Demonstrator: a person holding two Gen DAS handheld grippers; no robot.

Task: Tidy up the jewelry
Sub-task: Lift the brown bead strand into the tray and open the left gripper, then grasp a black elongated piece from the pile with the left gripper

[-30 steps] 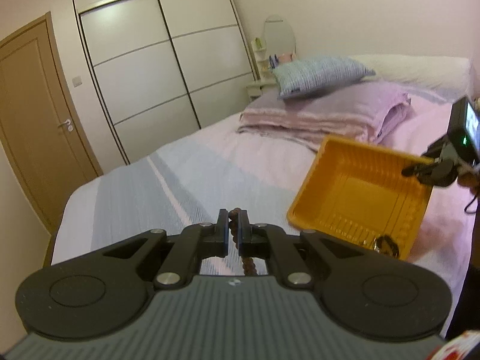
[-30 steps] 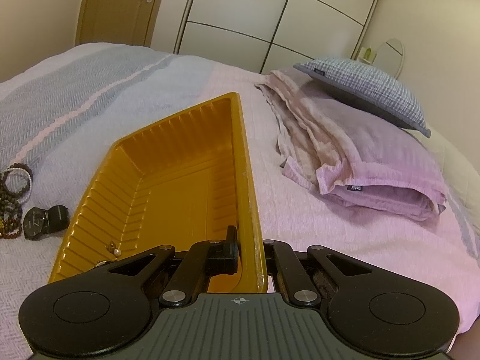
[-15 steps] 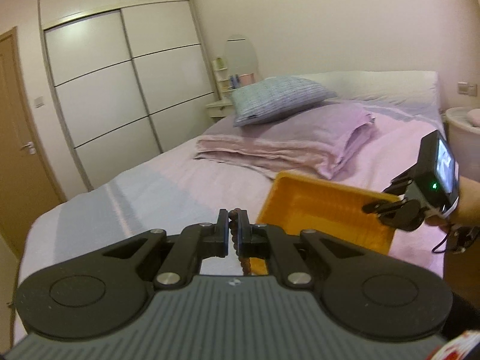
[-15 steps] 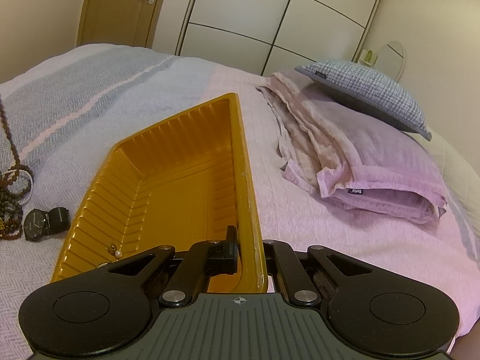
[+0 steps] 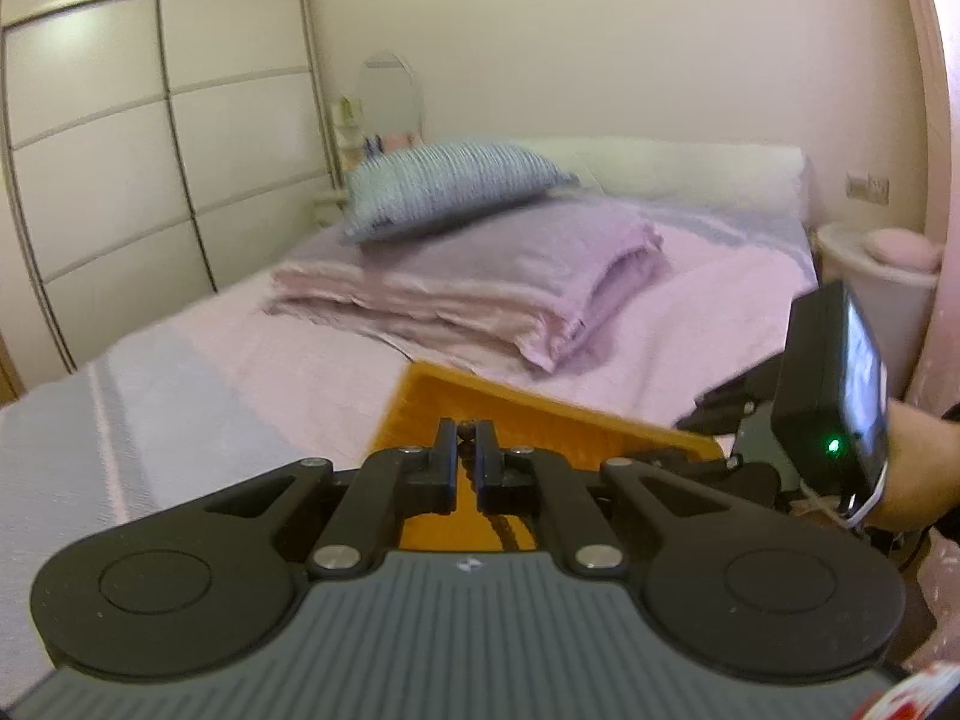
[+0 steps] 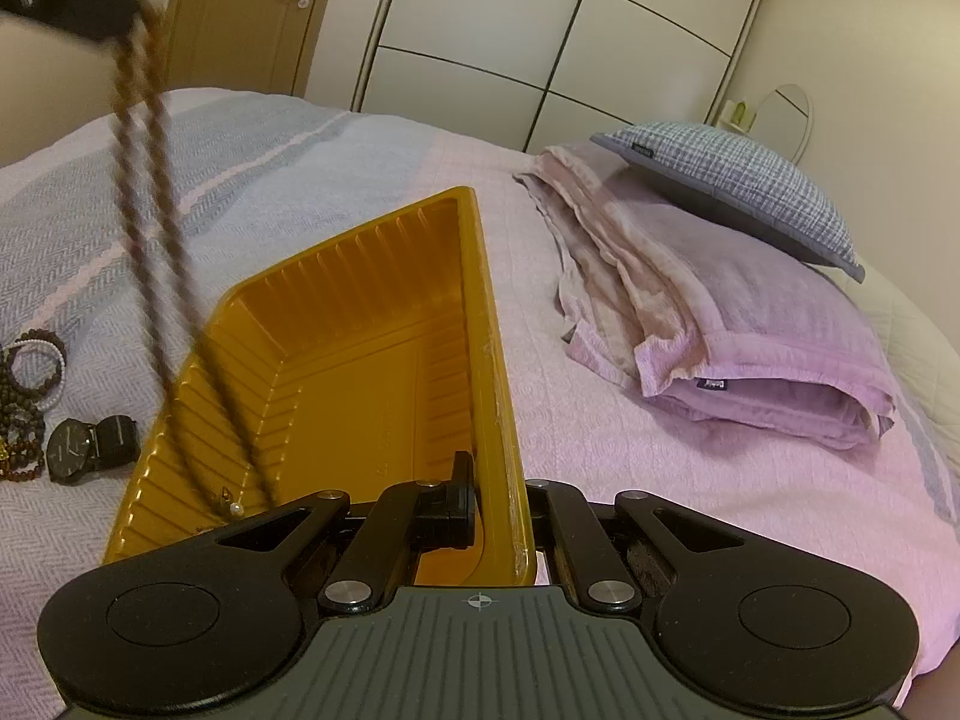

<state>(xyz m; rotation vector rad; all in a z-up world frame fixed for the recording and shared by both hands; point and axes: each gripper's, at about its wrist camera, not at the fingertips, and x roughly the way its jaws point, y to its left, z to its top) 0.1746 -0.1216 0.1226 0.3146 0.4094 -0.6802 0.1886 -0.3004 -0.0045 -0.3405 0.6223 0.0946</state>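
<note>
Now the left claw [image 5: 467, 443] is shut tight on a long string of brown wooden beads [image 6: 157, 192], which hangs over the near left side of the ribbed orange plastic tray [image 6: 336, 396] so it can drop inside. The right claw [image 6: 501, 507] pinches the tray's right wall, likely to keep it steady on the soft pink and grey bed [image 6: 600, 420]. A black wristwatch [image 6: 90, 447] and bead bracelets [image 6: 33, 354] wait left of the tray, with open bed around.

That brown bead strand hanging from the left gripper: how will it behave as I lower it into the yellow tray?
Likely floppy: the bead strand hangs in a long loop from the left gripper and blurs, so it probably swings. It should pile loosely in the yellow tray, which the right gripper holds by its rim.
</note>
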